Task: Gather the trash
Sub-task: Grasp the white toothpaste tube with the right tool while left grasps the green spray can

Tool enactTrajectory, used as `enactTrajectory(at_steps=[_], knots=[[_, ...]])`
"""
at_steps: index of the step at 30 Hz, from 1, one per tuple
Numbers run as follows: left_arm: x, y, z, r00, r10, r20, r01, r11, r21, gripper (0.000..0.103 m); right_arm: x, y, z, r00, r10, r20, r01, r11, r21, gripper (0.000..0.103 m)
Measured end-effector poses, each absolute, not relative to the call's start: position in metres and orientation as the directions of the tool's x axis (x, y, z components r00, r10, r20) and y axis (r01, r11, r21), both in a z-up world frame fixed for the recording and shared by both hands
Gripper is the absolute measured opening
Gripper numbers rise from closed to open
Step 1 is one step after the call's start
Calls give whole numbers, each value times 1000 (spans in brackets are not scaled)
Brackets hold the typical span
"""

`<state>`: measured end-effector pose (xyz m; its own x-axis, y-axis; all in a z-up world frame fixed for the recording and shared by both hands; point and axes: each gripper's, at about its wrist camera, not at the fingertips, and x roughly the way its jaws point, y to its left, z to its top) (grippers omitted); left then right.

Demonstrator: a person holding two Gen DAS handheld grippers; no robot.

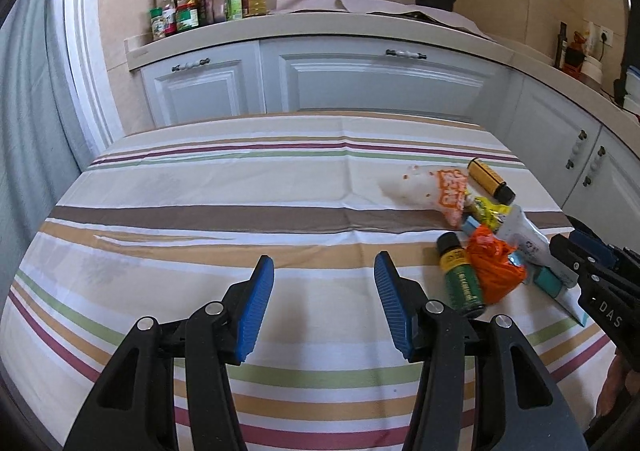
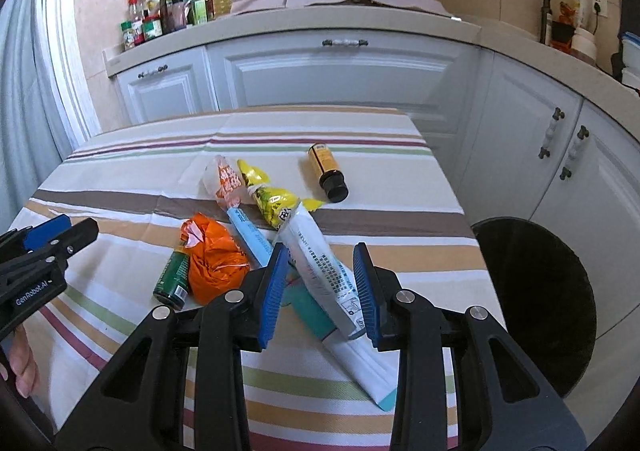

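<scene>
Trash lies heaped on the table (image 2: 120, 179), ahead of the right gripper (image 2: 322, 287) and to the right of the left gripper (image 1: 324, 303). Bin (image 2: 532, 299), dark and round, stands on the floor right of the right gripper. White tube (image 2: 320, 255) rests between the right gripper's spread fingers, whether touching them I cannot tell; it lies across a teal tube (image 2: 308, 303). Orange bag (image 2: 214, 263) sits just left of it, touching a green bottle (image 2: 172, 279). Yellow bottle (image 2: 326, 171) lies farther ahead, apart. Left gripper hangs spread wide over bare cloth, holding nothing
</scene>
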<state>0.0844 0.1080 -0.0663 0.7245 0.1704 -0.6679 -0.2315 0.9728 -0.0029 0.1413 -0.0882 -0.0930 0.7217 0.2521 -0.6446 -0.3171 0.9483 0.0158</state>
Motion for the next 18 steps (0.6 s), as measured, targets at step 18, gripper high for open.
enactTrajectory(at_steps=[18], knots=[[87, 105, -71, 719, 144, -680, -213, 977, -18, 52, 159, -82, -108, 653, 211, -727, -339, 940, -32, 31]])
